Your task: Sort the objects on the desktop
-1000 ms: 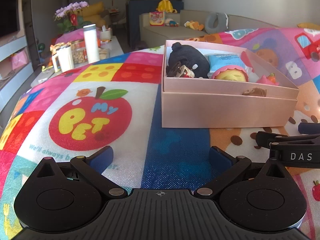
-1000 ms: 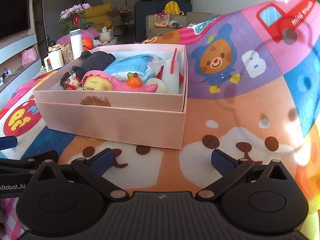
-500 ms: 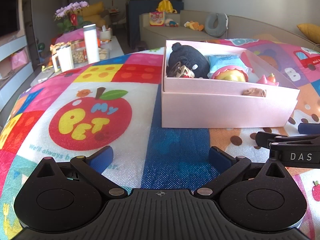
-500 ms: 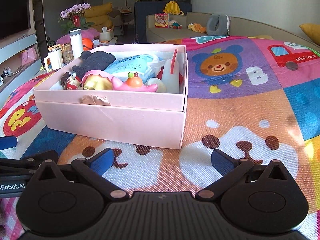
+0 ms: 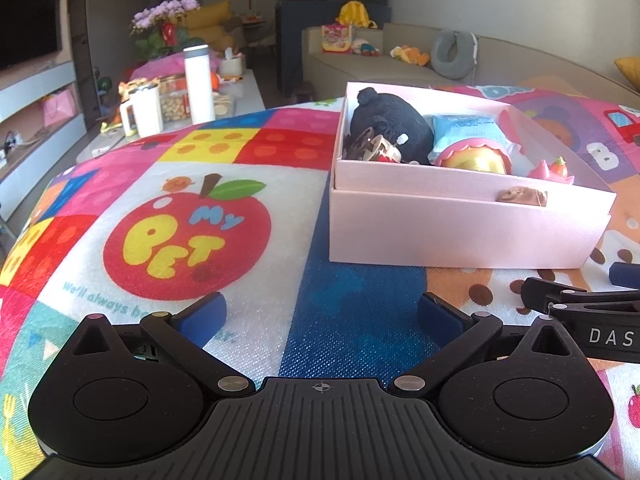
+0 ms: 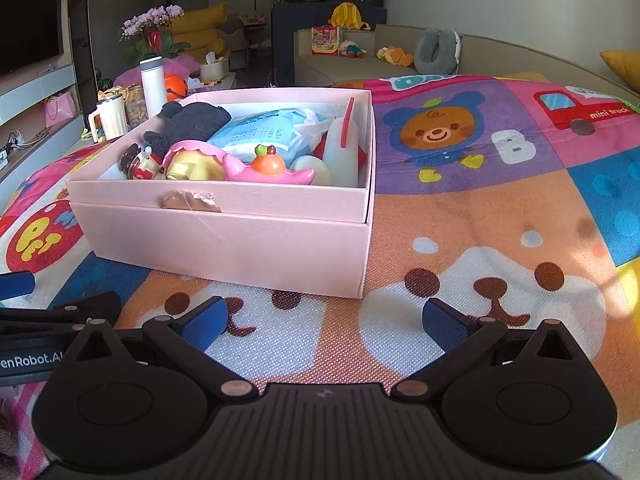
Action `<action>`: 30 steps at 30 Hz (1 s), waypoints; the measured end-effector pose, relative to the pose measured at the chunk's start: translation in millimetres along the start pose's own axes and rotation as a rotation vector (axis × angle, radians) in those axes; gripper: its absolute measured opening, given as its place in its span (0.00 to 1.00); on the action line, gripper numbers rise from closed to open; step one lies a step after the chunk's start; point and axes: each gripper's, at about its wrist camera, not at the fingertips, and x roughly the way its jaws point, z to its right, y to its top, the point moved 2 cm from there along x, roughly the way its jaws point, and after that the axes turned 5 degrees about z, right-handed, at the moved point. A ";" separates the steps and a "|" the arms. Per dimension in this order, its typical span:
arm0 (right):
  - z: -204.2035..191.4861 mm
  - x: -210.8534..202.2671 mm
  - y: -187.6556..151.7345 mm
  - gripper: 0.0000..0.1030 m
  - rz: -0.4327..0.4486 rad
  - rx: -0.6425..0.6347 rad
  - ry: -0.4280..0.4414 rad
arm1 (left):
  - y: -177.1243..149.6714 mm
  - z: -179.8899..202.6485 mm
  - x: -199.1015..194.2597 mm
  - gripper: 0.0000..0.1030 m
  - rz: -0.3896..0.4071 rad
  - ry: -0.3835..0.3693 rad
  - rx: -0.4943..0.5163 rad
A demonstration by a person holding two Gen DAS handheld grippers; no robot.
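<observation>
Nearest the lenses, both hand-held grippers sit low over the colourful cartoon-print play mat (image 6: 500,208): the left black gripper with blue finger pads (image 5: 320,312) is spread wide with nothing between its fingers, over the blue patch beside the red apple print (image 5: 184,244); the right black gripper with blue finger pads (image 6: 324,318) is likewise spread and empty, over the brown-and-white dog face print (image 6: 484,280). Each gripper's side shows at the edge of the other's view, so they lie just beside each other. Just past the fingertips, the pink rectangular cardboard box (image 6: 224,248) rests on the mat, lid off, a strip of brown tape (image 6: 190,202) on its near wall. Inside the box, front row from left: small doll with brown hair (image 6: 138,164), yellow round toy with pink frill (image 6: 192,162), pink squishy toy topped with an orange fruit (image 6: 268,168), pale round egg-like object (image 6: 310,168), translucent white squeeze bottle with red nozzle (image 6: 342,148) upright by the right wall. Behind them lie a black knitted plush item (image 6: 192,120) and a light blue plastic packet with printed text (image 6: 260,130). Farther off, a low table holds a white cylindrical flask (image 5: 198,84) and a white mug (image 5: 140,110); beyond, a beige sofa (image 6: 400,66) with a grey neck pillow (image 6: 436,50).
</observation>
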 end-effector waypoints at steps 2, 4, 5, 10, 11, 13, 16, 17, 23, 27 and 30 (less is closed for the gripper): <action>8.2 0.3 -0.5 1.00 0.000 0.001 -0.001 | 0.0 8.8 0.0 1.00 -0.001 0.001 0.002; 16.3 -1.5 -0.2 1.00 0.001 0.007 -0.004 | 0.8 17.9 -0.5 1.00 -0.002 -0.005 0.003; 19.9 -2.6 -0.9 1.00 -0.002 0.007 -0.011 | 0.5 21.6 -1.1 1.00 -0.003 -0.007 0.008; 31.2 -6.8 -3.7 1.00 0.001 0.021 -0.016 | -0.9 28.7 -2.2 1.00 -0.004 -0.011 0.018; 30.2 -6.1 -3.5 1.00 0.001 0.020 -0.015 | -0.4 27.6 -1.3 1.00 -0.004 -0.012 0.015; 28.0 -3.8 -2.5 1.00 0.001 0.016 -0.017 | 0.1 25.9 -0.2 1.00 -0.005 -0.012 0.015; 29.1 -3.8 -3.4 1.00 0.001 0.019 -0.015 | -0.1 25.0 0.2 1.00 -0.005 -0.014 0.013; 28.9 -3.9 -3.6 1.00 0.001 0.020 -0.015 | -0.4 25.3 0.2 1.00 -0.006 -0.014 0.013; 30.0 -5.0 -4.3 1.00 0.001 0.015 -0.009 | -4.3 24.1 -9.2 1.00 -0.035 -0.028 0.030; 31.6 -5.7 -5.1 1.00 0.001 0.014 -0.007 | -8.9 24.8 -16.8 1.00 -0.033 -0.041 0.024; 31.4 -5.5 -4.9 1.00 0.001 0.014 -0.007 | -8.5 25.4 -16.5 1.00 -0.030 -0.041 0.020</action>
